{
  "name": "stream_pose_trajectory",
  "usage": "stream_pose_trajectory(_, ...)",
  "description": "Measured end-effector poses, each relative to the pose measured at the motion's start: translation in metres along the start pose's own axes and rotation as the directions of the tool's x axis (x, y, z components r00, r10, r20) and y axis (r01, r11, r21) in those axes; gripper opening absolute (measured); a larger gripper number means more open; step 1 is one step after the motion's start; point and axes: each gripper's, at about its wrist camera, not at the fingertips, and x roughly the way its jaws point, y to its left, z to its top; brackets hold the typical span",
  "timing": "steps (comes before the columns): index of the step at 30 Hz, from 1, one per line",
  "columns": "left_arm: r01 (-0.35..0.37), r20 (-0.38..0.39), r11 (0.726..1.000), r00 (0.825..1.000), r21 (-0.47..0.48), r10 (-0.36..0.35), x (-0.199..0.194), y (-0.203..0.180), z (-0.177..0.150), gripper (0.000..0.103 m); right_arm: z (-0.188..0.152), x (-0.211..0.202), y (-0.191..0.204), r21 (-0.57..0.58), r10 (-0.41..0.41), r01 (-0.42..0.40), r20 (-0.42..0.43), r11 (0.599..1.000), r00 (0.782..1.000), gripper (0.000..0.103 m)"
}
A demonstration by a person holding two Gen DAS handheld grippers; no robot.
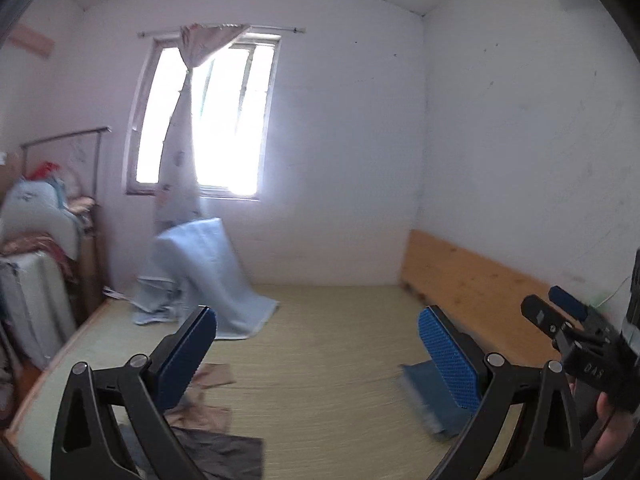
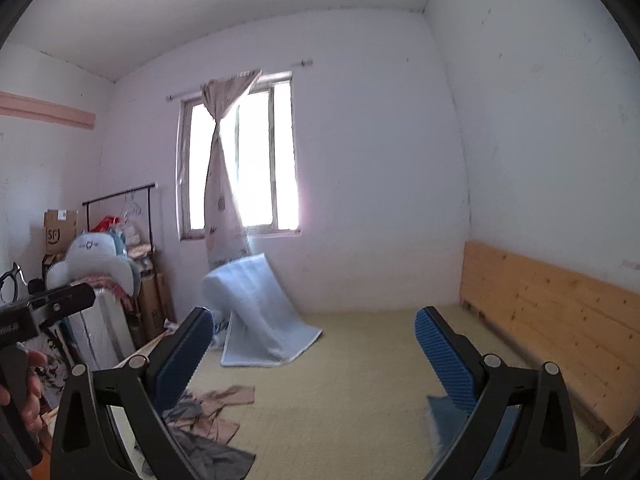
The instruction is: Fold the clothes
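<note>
You hold both the left gripper (image 1: 316, 356) and right gripper (image 2: 314, 354) raised, jaws wide and empty (seemingly between garments), above the crumpled beige-and-grey clothes (image 2: 212, 424) and folded-looking blue denim piece (image 1: 436, 400).

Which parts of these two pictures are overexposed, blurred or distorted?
Left wrist view: the window is blown out to white, and the blue folded cloth and the clothes rack are smeared by motion blur. Right wrist view: sharper, though the window still glares. Both views: fisheye bends the walls, dark corners frame the picture.
</note>
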Motion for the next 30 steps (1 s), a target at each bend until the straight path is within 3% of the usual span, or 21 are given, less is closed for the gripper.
stream_pose_trajectory(5,-0.033,-0.044,0.999,0.998,0.009,0.034,0.012,0.011,-0.037,0.103,-0.036,0.038,0.005,-0.015,-0.003,0.001,-0.086,1.000,0.996,0.103)
stream_pose_trajectory(9,-0.059,-0.058,0.998,0.997,-0.036,0.057,0.031,0.029,-0.073,0.103,-0.066,0.059,0.000,-0.006,0.006,-0.006,-0.140,1.000,0.990,0.103)
stream_pose_trajectory(17,-0.095,-0.143,0.990,0.987,-0.107,0.079,0.090,0.057,-0.144,0.103,-0.130,0.102,-0.007,-0.016,-0.001,-0.003,-0.232,1.000,0.973,0.103)
stream_pose_trajectory(21,-0.121,-0.195,0.985,0.976,-0.121,0.096,0.122,0.069,-0.182,0.103,-0.162,0.128,-0.006,-0.003,0.037,-0.039,-0.271,0.999,0.962,0.103)
stream_pose_trajectory(30,-0.149,-0.291,0.983,0.950,-0.111,0.111,0.206,0.091,-0.253,0.103,-0.260,0.223,0.006,-0.014,0.031,-0.040,-0.419,0.999,0.908,0.103)
